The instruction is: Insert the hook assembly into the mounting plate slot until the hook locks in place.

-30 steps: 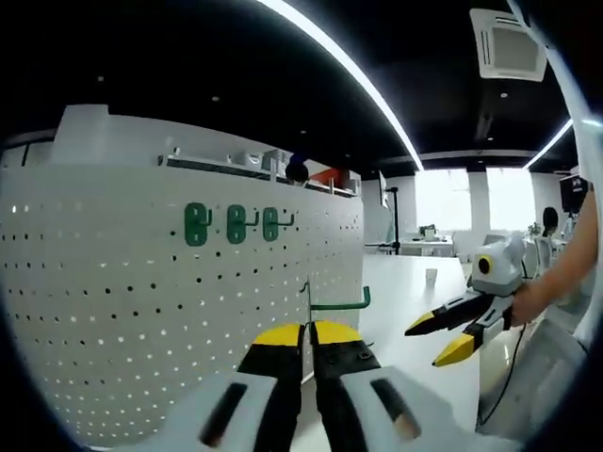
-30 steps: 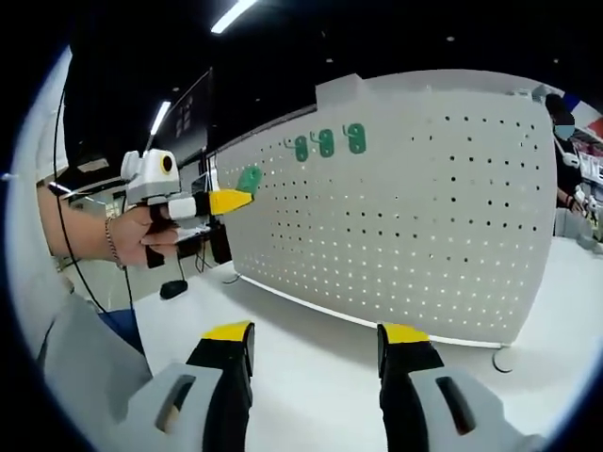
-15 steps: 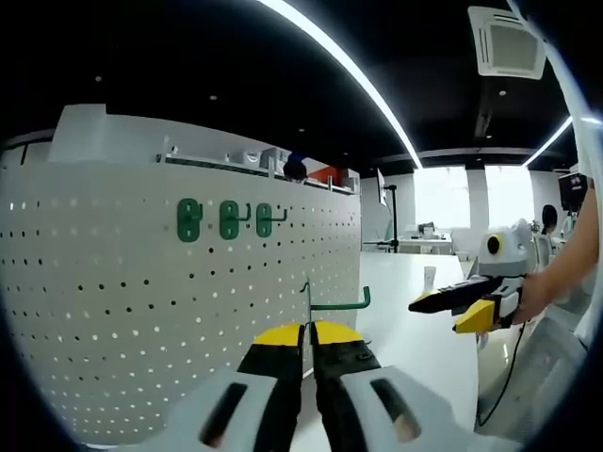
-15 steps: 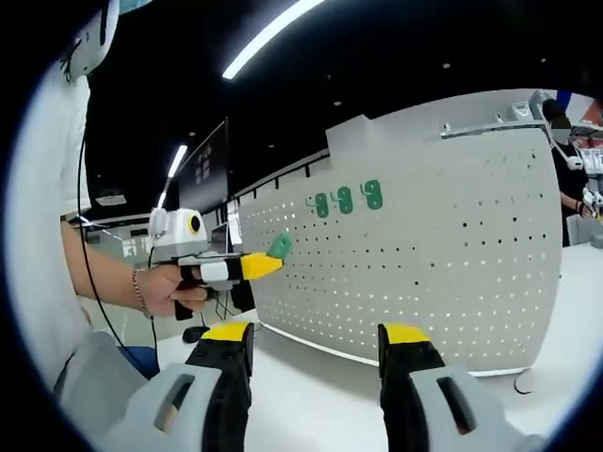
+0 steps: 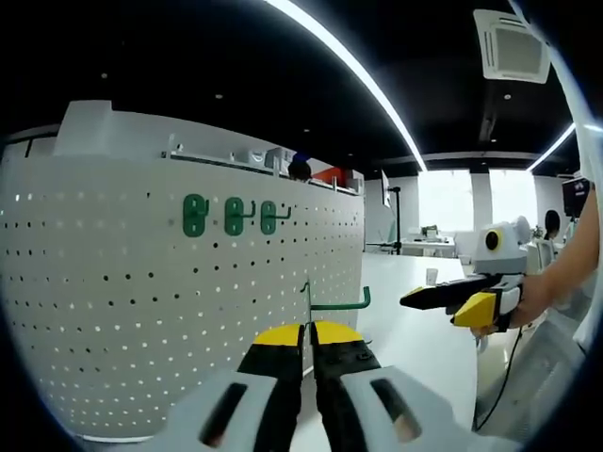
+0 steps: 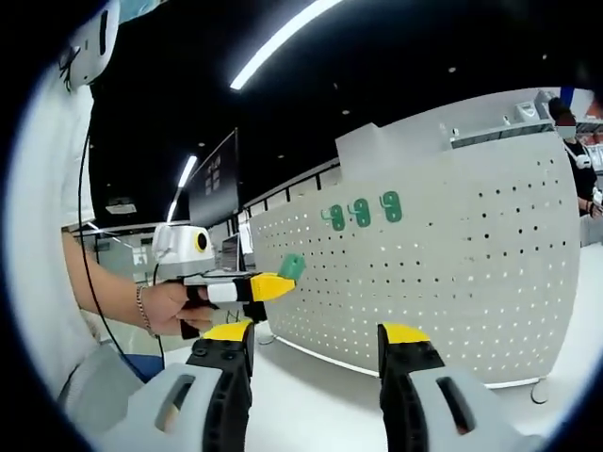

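Note:
A white pegboard mounting plate (image 5: 122, 311) stands upright on the left, and three green hooks (image 5: 234, 216) hang in a row near its top. My left gripper (image 5: 308, 332) is shut on a green hook (image 5: 341, 303). The hook's thin back piece rises between the yellow tips and its arm points right. It hangs in front of the board's right edge, apart from it. In the right gripper view the same board (image 6: 462, 273) fills the right side, with the three mounted hooks (image 6: 360, 213) up high. My right gripper (image 6: 317, 334) is open with nothing between its jaws.
The board stands on a white table (image 5: 415, 330). A hand (image 6: 165, 306) holds the left gripper (image 6: 254, 285) left of the board, with the green hook (image 6: 292, 266) at its tip. The right gripper (image 5: 452, 299) hangs over the table at the right. A person (image 6: 573, 155) stands behind the board.
The right gripper has risen and levelled out in the left gripper view. In the right gripper view the left gripper and its hook have drifted right, nearer the board. Both cameras have shifted slightly.

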